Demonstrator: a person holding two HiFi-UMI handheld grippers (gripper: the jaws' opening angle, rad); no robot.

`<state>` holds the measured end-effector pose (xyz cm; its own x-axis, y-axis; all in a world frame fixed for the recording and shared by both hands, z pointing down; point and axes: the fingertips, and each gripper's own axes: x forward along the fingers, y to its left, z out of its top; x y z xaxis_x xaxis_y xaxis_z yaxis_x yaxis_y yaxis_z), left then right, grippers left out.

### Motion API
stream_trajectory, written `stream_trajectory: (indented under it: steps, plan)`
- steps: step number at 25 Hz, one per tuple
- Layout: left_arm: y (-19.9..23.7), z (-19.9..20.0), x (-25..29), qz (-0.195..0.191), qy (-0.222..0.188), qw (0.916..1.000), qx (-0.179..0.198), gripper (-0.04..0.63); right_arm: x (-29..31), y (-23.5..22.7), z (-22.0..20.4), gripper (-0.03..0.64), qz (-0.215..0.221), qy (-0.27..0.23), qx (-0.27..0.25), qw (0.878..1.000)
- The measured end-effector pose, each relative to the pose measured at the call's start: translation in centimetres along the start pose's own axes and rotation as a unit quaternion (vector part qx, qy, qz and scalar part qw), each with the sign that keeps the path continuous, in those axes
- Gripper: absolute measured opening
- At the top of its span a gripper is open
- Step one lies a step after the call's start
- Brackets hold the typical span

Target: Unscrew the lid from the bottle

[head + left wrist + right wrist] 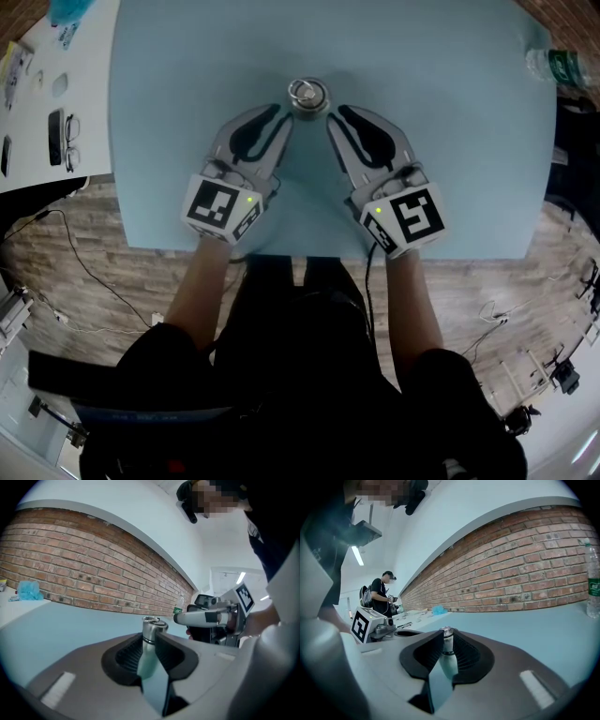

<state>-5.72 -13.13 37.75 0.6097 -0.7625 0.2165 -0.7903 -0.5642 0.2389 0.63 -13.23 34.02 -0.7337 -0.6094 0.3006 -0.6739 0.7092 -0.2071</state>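
Observation:
A small steel bottle point(307, 95) with a ring-topped lid stands upright on the light blue table point(169, 112), a little beyond its middle. My left gripper point(284, 114) points at it from the lower left and my right gripper point(334, 116) from the lower right, their tips close beside the bottle. In the left gripper view the bottle point(151, 626) shows through the narrow gap of the left gripper point(149, 637), just past the tips. The right gripper view shows the bottle point(447, 633) the same way beyond the right gripper point(446, 641). Both stand slightly open, nothing pressed between the pads.
A clear plastic water bottle point(561, 67) stands at the table's far right corner. A white table at the left carries glasses point(72, 141) and a phone point(56, 124). A brick wall runs behind. A person point(384, 595) stands far off. Cables lie on the wooden floor.

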Motion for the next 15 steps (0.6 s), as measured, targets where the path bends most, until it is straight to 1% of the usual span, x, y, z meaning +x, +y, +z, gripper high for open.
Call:
stream_trajectory:
  steps: [9,15]
  plan:
    - [-0.21,-0.67,0.33,-0.006,0.010,0.9999,0.001,0.115,0.04,-0.17,0.00,0.069,-0.003,-0.002,0.004,1.000]
    - [-0.12,-0.67,0.54,-0.007,0.011,0.9999,0.002,0.120,0.23,-0.16,-0.06,0.069,-0.003,-0.002,0.006,1.000]
